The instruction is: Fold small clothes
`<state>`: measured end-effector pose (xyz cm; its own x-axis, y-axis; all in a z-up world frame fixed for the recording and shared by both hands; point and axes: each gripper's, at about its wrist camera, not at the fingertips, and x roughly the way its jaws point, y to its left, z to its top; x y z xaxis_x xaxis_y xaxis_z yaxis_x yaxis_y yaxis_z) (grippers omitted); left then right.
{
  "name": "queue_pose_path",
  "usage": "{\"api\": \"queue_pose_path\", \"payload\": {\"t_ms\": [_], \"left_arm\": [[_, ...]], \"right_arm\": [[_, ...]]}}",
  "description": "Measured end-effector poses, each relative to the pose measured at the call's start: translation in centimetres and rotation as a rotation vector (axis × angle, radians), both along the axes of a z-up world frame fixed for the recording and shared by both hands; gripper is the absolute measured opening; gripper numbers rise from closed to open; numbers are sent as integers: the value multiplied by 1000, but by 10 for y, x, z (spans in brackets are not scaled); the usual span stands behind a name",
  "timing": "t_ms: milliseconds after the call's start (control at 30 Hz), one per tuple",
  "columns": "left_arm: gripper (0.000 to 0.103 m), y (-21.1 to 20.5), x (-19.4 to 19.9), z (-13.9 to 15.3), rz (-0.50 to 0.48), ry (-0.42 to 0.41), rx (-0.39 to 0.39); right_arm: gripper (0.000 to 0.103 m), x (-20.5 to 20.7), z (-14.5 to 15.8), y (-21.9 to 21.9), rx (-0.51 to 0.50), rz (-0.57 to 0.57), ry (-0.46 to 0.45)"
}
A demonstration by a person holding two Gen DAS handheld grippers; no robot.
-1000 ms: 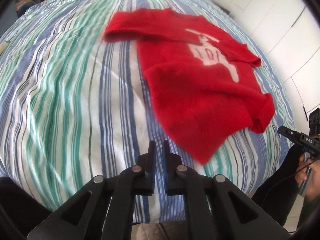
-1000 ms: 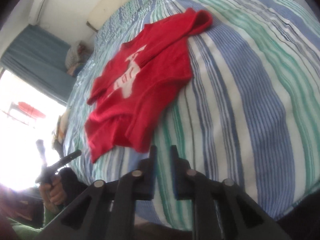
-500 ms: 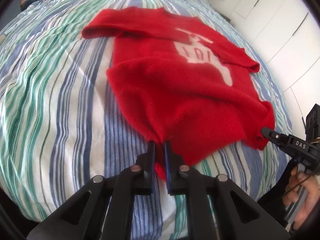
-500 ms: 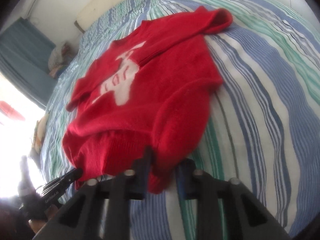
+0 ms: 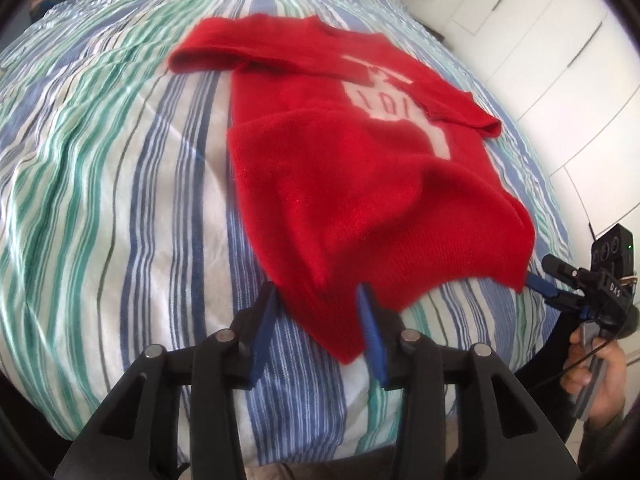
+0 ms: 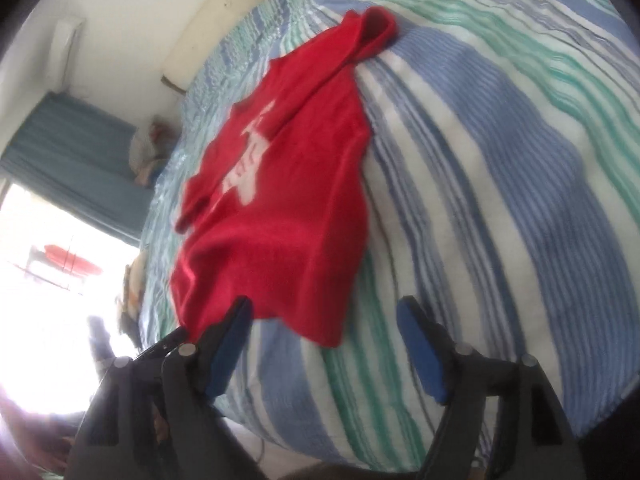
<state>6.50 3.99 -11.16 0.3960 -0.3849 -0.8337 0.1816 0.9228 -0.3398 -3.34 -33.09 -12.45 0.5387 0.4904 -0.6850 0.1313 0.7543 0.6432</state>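
Both near hem corners of the red knitted sweater (image 5: 360,184) are being released; left gripper (image 5: 320,320) and right gripper (image 6: 324,340) jaws, just opened, are standing apart, the hem laid down on the striped bedcover (image 5: 120,200).

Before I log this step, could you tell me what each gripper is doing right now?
Left gripper: open, just opened, red sweater hem corner between its pads, ungripped.
Right gripper: open, just opened, holding nothing.

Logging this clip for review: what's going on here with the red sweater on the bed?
A person with a gripper in each hand is working on a red sweater lying on a striped bedspread. Both grippers are at its near hem. The left gripper has just been opening, a hem corner loose between its jaws. The right gripper has also just opened, with the other corner between its jaws, unpinched.
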Motion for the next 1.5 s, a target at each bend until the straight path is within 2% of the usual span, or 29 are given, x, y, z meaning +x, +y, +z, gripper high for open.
{"api": "queue_pose_path", "payload": {"t_ms": [67,100,133,167,200,333,433,500,567,667,700,733,867,900,933,967,1000,1067,1200,1267,1367,1500], "left_arm": [[40,-3,3,-7,19,8,-3],[19,-3,4,-8,29,10,2],[7,0,5,-9,34,26,-7],[6,6,6,-8,34,44,-44],[5,14,5,-4,35,51,-77],[5,31,-8,20,-40,65,-110],[5,30,-17,23,-72,88,-37],[7,22,-18,15,-79,86,12],[16,19,-15,5,-58,101,16],[40,28,-18,1,-18,104,-52],[54,32,-21,2,-7,96,-69],[60,35,-22,3,7,84,-75],[56,31,-25,-4,21,93,-57],[49,27,-24,-7,22,93,-56],[24,22,-22,-8,15,96,-59],[8,16,-20,-10,-3,109,-71],[3,12,-17,-12,-6,124,-76],[2,10,-18,-8,7,117,-37],[1,18,-26,-2,11,95,84],[1,19,-25,-8,9,105,104],[1,10,-23,-17,13,100,160],[2,0,-26,-21,5,69,218]], "right_arm": [[73,7,-13,8,-13,25,-3],[67,10,-22,9,-6,22,7],[35,10,-26,6,9,19,13],[13,10,-28,3,27,29,18],[5,8,-25,0,50,36,20],[5,-12,14,-8,73,70,-18],[5,-23,32,-13,71,83,6],[5,-21,25,-12,37,81,59],[5,-16,4,-13,-4,72,117],[5,-11,-22,-20,23,24,155],[8,-11,-26,-22,26,13,155],[9,-11,-26,-23,30,6,152],[11,-14,-23,-27,18,4,138],[11,-14,-24,-27,21,10,141],[11,-15,-27,-25,34,22,147],[11,-15,-31,-22,48,36,156],[11,-13,-33,-19,47,44,160],[6,-13,-29,-15,-3,57,154],[4,-21,-5,-16,-147,45,157],[3,-24,-4,-19,-203,39,179],[2,-21,-25,-20,-217,34,236],[1,-15,-34,-19,-211,14,239]]}}
